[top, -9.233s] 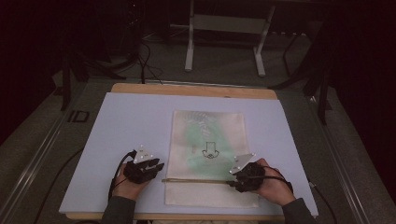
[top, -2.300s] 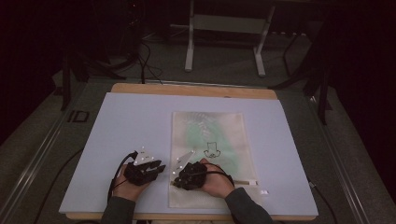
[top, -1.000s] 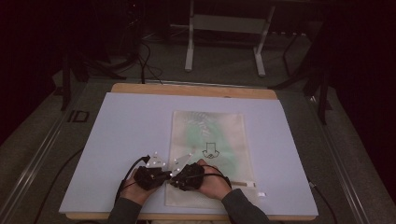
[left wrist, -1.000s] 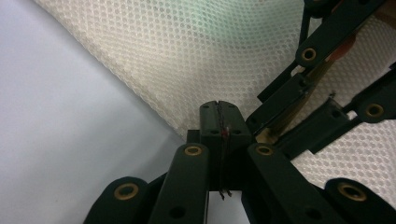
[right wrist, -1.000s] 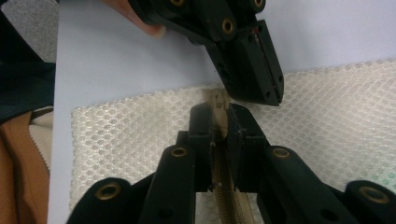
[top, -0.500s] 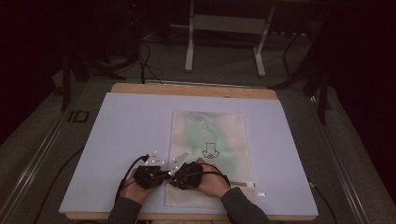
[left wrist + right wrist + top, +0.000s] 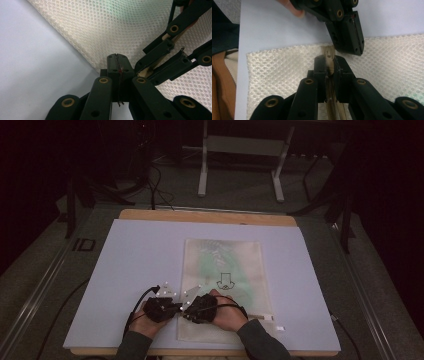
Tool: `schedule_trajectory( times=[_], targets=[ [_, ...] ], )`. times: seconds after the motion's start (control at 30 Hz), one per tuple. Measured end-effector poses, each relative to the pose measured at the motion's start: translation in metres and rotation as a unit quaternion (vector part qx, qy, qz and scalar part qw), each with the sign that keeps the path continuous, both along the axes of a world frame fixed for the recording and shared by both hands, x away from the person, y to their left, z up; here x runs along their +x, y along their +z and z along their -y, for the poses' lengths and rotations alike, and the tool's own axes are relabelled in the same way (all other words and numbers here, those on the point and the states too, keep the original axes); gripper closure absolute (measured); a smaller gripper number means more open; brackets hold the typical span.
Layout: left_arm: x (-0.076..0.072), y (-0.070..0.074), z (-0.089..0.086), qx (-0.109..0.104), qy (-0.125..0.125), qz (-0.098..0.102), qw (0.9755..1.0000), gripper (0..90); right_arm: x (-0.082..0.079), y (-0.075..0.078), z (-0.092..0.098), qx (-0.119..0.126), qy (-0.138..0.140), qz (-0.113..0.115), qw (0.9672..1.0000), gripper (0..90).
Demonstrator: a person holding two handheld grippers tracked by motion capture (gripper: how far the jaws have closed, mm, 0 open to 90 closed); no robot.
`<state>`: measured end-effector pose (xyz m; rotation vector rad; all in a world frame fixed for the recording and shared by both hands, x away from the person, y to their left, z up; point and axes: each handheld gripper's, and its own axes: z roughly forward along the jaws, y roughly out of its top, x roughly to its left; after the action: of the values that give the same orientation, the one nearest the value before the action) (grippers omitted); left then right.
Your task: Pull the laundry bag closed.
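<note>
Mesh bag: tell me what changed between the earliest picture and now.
The right hand-held gripper moved from the mesh bag's near right end along the zipper to the near left corner, beside the left hand-held gripper, and its jaws have just been closing on the zipper. The bag and left hand stayed nearly put.

Zipper pull (image 7: 329, 53) between fingers (image 7: 320, 67) (mesh bag (image 7: 387, 65))
</note>
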<state>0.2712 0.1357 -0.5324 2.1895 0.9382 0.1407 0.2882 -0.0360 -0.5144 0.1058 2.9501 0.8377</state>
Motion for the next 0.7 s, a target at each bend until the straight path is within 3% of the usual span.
schedule_trajectory(
  times=[0.7],
  targets=[
    [-0.0006,0.0005,0.0009,0.007,0.000,0.003,1.0000,89.6,-0.0040,0.0031,0.0083,-0.028,0.009,0.019,0.9994,82.4]
  ],
)
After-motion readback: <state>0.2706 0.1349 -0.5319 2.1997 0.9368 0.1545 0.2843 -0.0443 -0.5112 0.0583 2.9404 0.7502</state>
